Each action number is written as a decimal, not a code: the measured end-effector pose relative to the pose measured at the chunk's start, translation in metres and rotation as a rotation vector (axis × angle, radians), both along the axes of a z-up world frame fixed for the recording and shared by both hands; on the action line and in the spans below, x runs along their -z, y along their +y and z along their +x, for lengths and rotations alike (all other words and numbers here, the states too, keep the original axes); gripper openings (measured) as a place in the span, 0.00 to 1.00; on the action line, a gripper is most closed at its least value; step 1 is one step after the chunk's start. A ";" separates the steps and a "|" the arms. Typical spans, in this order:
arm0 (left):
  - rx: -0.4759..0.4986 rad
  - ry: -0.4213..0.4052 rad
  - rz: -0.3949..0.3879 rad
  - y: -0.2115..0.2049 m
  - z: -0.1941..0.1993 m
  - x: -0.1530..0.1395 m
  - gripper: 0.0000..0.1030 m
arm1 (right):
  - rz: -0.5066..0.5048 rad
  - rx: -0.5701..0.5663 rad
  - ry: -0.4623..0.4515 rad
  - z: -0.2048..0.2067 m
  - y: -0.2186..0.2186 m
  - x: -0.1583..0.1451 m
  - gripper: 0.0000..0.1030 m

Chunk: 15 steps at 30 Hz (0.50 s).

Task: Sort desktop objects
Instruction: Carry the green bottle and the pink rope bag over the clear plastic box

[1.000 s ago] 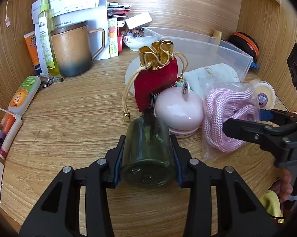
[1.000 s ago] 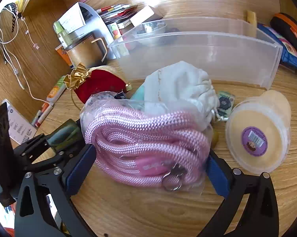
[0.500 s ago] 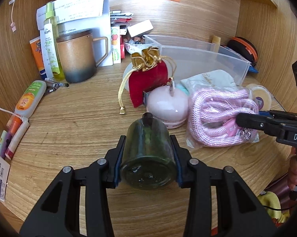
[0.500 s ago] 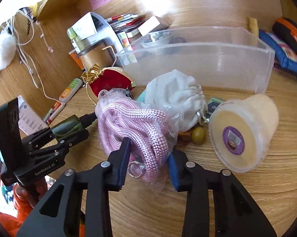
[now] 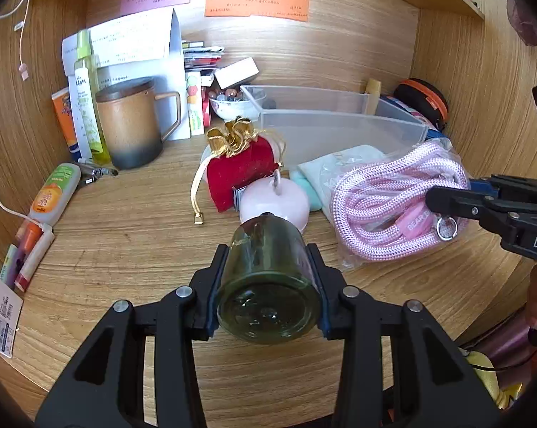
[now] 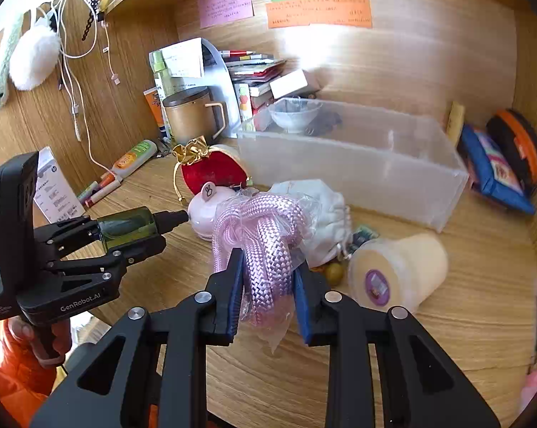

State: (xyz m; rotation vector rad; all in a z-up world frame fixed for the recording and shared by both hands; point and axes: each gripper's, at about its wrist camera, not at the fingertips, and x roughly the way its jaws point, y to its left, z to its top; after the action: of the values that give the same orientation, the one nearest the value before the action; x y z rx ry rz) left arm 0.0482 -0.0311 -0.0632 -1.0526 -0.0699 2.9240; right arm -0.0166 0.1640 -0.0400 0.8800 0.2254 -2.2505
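Right tongs [image 6: 268,285] went from wide open around the bagged pink rope [image 6: 265,235] to clamped on it, jaws still closing. Rope bundle now squeezed narrow and lifted off the surface [image 6: 446,321]. Both tongs have risen; the views pulled back.

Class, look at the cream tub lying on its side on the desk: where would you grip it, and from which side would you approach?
Grip the cream tub across its round side wall, mid-length, coming down from above. It lies tipped over with its labelled end facing the camera, so the curved sides are exposed, though the white pouch and small olive ball crowd its left.
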 end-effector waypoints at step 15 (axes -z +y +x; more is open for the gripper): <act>0.037 0.052 -0.030 0.023 -0.005 -0.032 0.40 | 0.041 0.024 0.096 0.004 0.019 -0.035 0.22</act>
State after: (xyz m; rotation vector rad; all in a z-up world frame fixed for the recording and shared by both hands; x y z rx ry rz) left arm 0.0429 -0.0083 -0.0310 -0.9706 -0.0045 2.9257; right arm -0.0121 0.1827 -0.0049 0.8004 0.3069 -2.3208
